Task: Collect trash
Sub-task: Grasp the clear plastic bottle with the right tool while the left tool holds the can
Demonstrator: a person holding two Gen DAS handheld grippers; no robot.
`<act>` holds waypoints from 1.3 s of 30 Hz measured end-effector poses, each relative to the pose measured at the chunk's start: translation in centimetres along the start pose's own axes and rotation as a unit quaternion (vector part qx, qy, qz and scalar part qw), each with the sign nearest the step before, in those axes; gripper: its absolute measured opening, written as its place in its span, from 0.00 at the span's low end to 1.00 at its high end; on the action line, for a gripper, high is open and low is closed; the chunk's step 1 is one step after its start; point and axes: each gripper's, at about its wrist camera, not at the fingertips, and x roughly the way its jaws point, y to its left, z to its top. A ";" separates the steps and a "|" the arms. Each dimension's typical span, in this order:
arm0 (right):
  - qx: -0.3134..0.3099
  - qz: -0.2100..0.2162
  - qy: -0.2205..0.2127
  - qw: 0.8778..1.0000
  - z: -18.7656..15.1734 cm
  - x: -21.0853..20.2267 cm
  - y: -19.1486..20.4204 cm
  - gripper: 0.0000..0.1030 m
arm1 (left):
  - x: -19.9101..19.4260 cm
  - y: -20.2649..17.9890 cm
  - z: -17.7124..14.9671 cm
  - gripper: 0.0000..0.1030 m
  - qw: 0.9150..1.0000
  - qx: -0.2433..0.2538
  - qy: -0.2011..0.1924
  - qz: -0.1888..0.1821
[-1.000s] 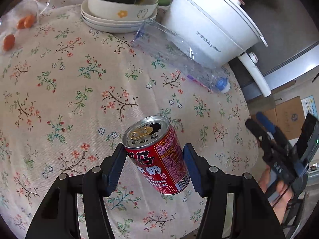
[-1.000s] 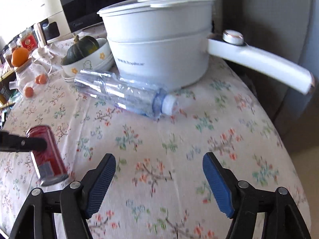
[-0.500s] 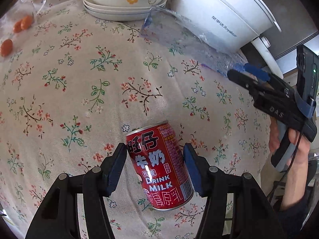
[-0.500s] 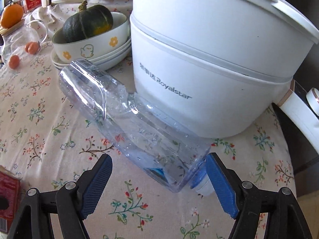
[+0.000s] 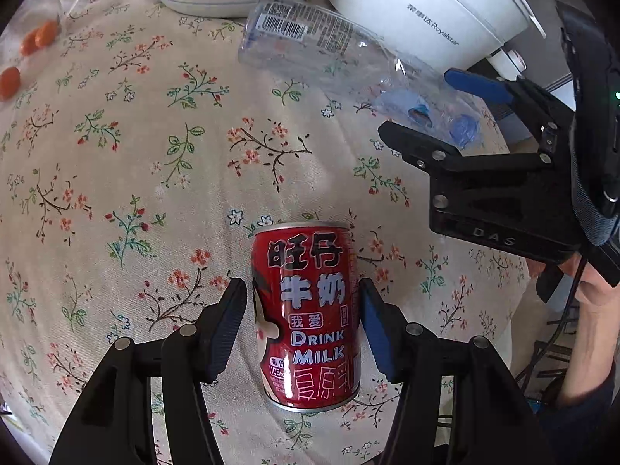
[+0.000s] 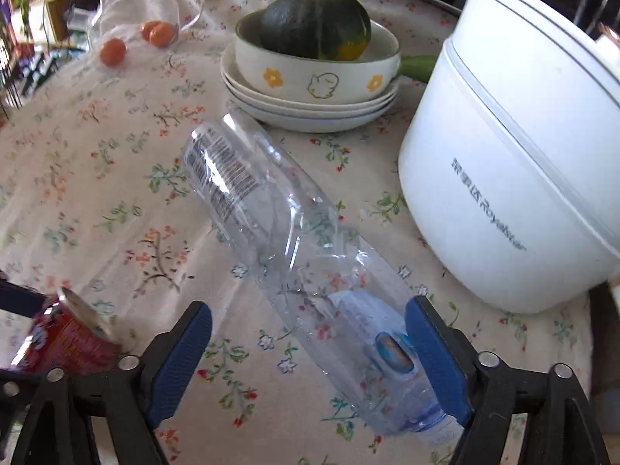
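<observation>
- The left tool (image 5: 302, 323) grips a red milk-drink can (image 5: 306, 310) at mid-body, a pad pressed to either side, above the floral-clothed worktop (image 5: 128, 147).
- The right tool (image 6: 308, 352) stands wide apart, its jaws having just been opening; the neck end of a clear plastic bottle (image 6: 279, 224) lies between them, close against the right pad, with a clear gap to the left pad.
- The bottle lies on its side on the worktop, capped end towards the right tool, base towards a stack of plates (image 6: 310, 110).
- A white electric pot (image 6: 515, 178) stands just beside the bottle.
- A bowl (image 6: 310, 69) holding a dark green squash (image 6: 316, 27) sits on the plates.
</observation>
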 end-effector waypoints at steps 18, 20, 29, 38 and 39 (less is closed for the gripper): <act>-0.051 -0.119 0.103 0.986 -0.9 4.0 -1.9 0.81 | -2.1 -2.0 -0.5 0.53 0.999 0.023 -0.032 0.002; -0.043 -0.118 0.111 0.986 -1.1 5.0 -1.8 0.72 | -2.2 -1.6 -0.1 0.53 0.999 0.016 -0.034 0.001; 0.067 -0.047 0.081 0.993 -5.2 1.1 -1.2 0.68 | -3.8 -1.7 0.5 0.53 0.998 0.010 -0.057 -0.018; 0.211 0.001 0.084 0.974 -15.2 -8.4 -3.2 0.67 | -4.4 -6.3 -2.0 0.53 0.995 0.054 -0.065 -0.047; 0.229 0.005 0.080 0.970 -16.3 -10.5 -2.7 0.67 | -4.6 -7.2 -2.6 0.53 0.994 0.062 -0.066 -0.054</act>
